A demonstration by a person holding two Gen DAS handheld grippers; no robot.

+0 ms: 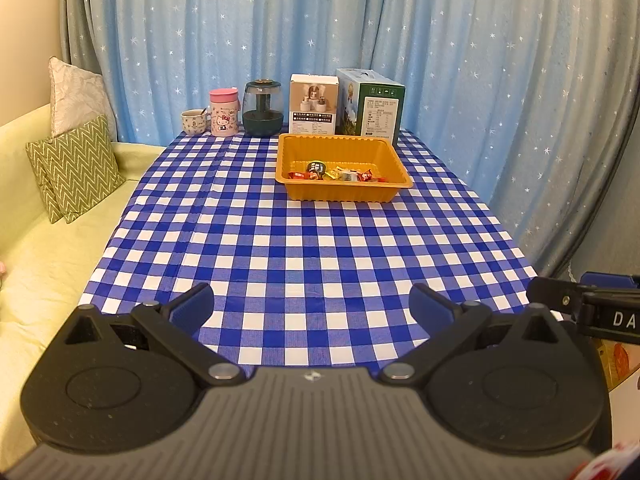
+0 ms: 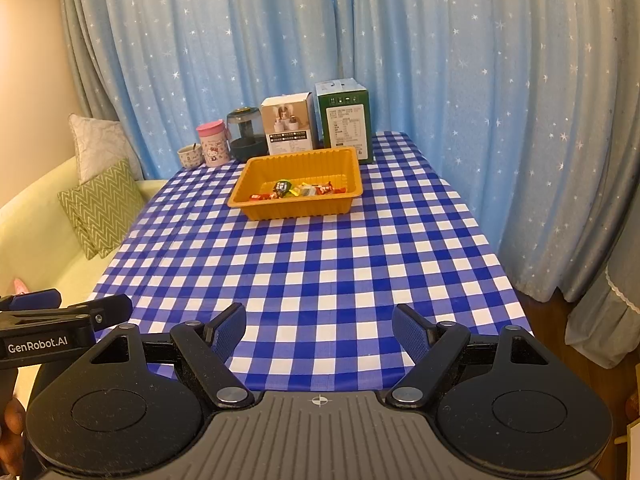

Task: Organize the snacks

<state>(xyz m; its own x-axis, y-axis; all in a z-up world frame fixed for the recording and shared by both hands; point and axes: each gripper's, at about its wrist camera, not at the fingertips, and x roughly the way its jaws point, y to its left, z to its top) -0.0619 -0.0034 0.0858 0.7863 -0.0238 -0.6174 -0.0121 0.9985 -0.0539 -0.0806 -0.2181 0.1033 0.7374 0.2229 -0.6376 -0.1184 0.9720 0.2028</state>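
Left wrist view, read from the 9 o'clock edge across. At 9 o'clock: pale yellow sofa (image 1: 36, 240) carrying a green zigzag cushion (image 1: 78, 168) and a cream cushion (image 1: 76, 96) behind it. At centre: table under blue-and-white checked cloth (image 1: 304, 248), backed by star-print blue curtain (image 1: 400, 40).

Along the far table edge, toward 12 o'clock, in order: patterned cup (image 1: 194, 122) with a spoon, pink lidded tumbler (image 1: 224, 112) just beside it, dark glass jar (image 1: 262, 109), white carton (image 1: 313, 104), green carton (image 1: 374, 106). The last four touching or nearly touching in a row.

Directly in front of the cartons: orange tray (image 1: 344, 194), upright, ribbed walls. Wrapped snacks (image 1: 338, 174) gathered along the tray's near wall, inside it; none visible on the cloth.

At 6 o'clock: left gripper (image 1: 312, 308), fingers spread wide, nothing between the blue pads, poised over bare cloth well apart from the tray. At 3 o'clock: part of the right gripper (image 1: 592, 304) entering the edge.

Right wrist view: same layout, tray (image 2: 296, 206) toward 12 o'clock with snacks (image 2: 298, 190) inside. At 6 o'clock: right gripper (image 2: 320, 332), fingers likewise spread, empty, over the near cloth. At 8 o'clock: left gripper's side, marked "GenRobot.AI".
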